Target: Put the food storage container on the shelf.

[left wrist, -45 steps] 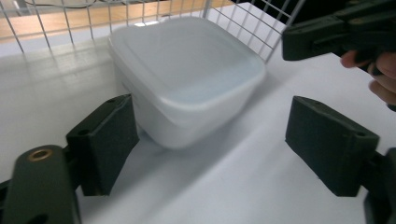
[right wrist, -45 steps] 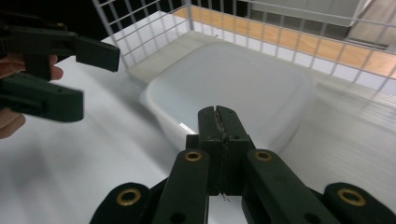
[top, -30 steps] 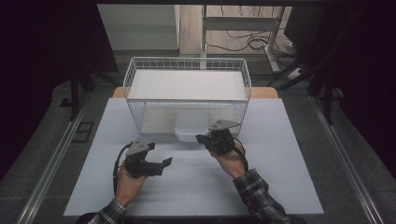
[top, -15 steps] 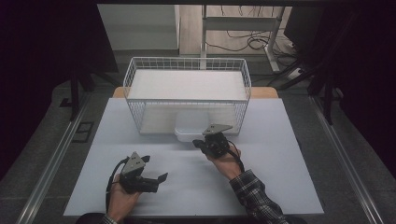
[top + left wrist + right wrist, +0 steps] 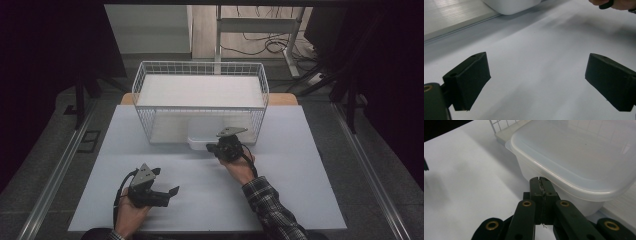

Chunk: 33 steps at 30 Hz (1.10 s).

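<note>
left gripper [image 5: 167, 192]: lay low over the near left part of the desk [image 5: 300, 200], jaws spread wide with nothing between them. against a second earlier it had drawn back toward the person and sunk closer to the desk top.
left gripper view: the two black pads [image 5: 467, 80] stood far apart over bare desk, with the tub's rounded corner [image 5: 511, 6] at the top edge, well apart from them.
right gripper [image 5: 212, 148]: jaws pressed flat together, holding nothing. it had edged forward and down over the last second, so its tip sat just beside the tub.
right gripper view: the closed tip [image 5: 540, 185] pointed at the tub wall just under the lid's rim; whether it touched i could not tell.
tub [image 5: 202, 142]: a pale plastic box with its lid [image 5: 574, 157] on, standing on the desk at the open front of the wire basket, partly under it.
wire basket [image 5: 200, 67]: white, farther back across the desk, with a white board on top.
meaning: the right gripper seemed to be closing in to nudge or hook the tub, likely to slide it; the left seemed only to be waiting.
</note>
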{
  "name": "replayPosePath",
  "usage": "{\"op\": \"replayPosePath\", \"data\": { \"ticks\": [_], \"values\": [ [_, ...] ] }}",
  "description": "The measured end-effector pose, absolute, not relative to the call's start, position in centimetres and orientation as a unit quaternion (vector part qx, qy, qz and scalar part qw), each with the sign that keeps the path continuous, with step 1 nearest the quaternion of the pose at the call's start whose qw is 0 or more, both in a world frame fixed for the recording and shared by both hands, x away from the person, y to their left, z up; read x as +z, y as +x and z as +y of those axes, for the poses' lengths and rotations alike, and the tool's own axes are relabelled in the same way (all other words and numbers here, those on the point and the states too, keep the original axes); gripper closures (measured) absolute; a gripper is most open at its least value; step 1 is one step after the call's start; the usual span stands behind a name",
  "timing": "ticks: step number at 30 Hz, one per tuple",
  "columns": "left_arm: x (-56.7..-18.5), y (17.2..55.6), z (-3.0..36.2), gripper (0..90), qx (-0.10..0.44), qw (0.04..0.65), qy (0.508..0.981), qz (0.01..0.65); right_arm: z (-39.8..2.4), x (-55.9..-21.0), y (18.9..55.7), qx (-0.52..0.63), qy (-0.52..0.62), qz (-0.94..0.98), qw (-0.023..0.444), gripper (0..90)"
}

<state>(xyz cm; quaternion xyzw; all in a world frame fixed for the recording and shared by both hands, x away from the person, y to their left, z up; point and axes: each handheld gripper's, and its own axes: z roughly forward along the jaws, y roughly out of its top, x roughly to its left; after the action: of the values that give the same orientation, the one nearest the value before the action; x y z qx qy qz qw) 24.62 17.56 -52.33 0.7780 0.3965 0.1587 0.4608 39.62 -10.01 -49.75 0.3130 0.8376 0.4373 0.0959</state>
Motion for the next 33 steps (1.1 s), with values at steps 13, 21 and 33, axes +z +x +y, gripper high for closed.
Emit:
{"op": "replayPosePath", "data": {
  "ticks": [13,21,33],
  "values": [
    [-52.4,24.7,17.6,5.4,0.155,0.461,0.779,0.397,-8.7,-49.7,41.9,0.433,0.321,0.836,0.108,88.9],
    [-52.5,24.7,17.5,5.4,0.153,0.461,0.779,0.397,-8.1,-49.7,43.0,0.429,0.324,0.836,0.115,88.9],
    [-52.5,24.8,17.6,5.6,0.146,0.466,0.775,0.400,-8.0,-50.0,43.9,0.424,0.336,0.833,0.115,88.6]
  ]
}}
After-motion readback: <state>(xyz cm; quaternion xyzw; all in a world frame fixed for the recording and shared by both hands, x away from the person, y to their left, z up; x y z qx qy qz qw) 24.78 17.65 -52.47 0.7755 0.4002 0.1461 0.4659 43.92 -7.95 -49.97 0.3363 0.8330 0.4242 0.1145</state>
